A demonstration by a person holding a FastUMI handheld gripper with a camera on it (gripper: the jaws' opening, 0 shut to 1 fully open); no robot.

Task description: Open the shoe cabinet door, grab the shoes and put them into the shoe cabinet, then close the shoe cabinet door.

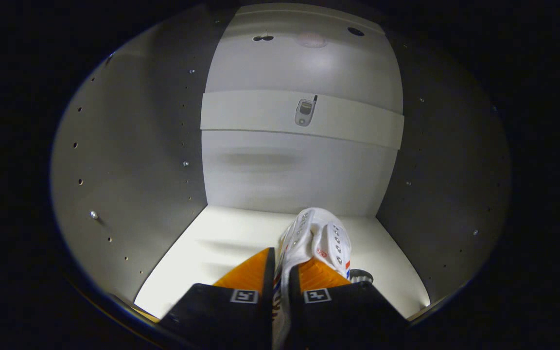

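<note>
Holding white lace-up fabric shoe (pixel 316 238) pinched between gripper (pixel 282 265) fingers, hovering inside pale shoe cabinet (pixel 129 160) w/ door open; next probably lowering onto shelf, then releasing.

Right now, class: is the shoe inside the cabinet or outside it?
Inside. The white shoe, gripped by the tool, hangs over the cabinet floor, with the side walls around it.

Phone sticker (pixel 305 112) on pale rail (pixel 260 112) — back wall.
</note>
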